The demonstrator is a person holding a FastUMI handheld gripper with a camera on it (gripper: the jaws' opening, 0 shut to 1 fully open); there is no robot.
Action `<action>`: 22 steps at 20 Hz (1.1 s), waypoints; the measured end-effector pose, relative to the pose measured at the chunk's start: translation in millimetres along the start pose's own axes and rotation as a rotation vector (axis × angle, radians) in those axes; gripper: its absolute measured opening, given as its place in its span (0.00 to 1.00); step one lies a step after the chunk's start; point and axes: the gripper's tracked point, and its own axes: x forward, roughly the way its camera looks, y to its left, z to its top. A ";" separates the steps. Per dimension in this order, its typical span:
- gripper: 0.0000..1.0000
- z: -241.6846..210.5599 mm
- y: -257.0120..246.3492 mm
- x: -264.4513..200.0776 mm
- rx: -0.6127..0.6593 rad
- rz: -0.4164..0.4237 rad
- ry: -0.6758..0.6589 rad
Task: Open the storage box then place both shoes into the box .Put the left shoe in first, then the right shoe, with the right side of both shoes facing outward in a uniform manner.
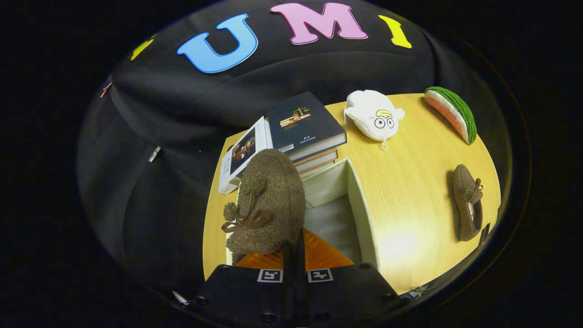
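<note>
A fuzzy brown shoe [268,200] with a brown bow and pom-poms hangs from my gripper [294,255], whose fingers are shut on its edge. It hovers over the left part of the open white storage box [362,205], whose pale inside shows just ahead of the fingers. The second brown shoe [468,202] lies on its side on the wooden table [410,182], far to the right of the box.
A stack of books [303,125] stands just beyond the box, with a white book [241,155] leaning beside it. A white plush toy [374,116] and a watermelon-slice plush [453,114] lie at the table's far side. Black cloth hangs behind and left.
</note>
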 end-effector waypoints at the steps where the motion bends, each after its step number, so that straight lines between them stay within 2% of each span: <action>1: 0.05 -7.0 0.7 3.6 -0.006 -0.002 0.010; 11: 0.05 -52.2 5.9 25.3 -0.066 0.001 0.120; 13: 0.09 -59.0 10.5 31.7 -0.050 0.018 0.139; 18: 1.00 -50.5 39.1 17.3 0.000 0.140 0.123; 22: 0.99 -14.7 27.7 -18.2 -0.089 0.152 0.024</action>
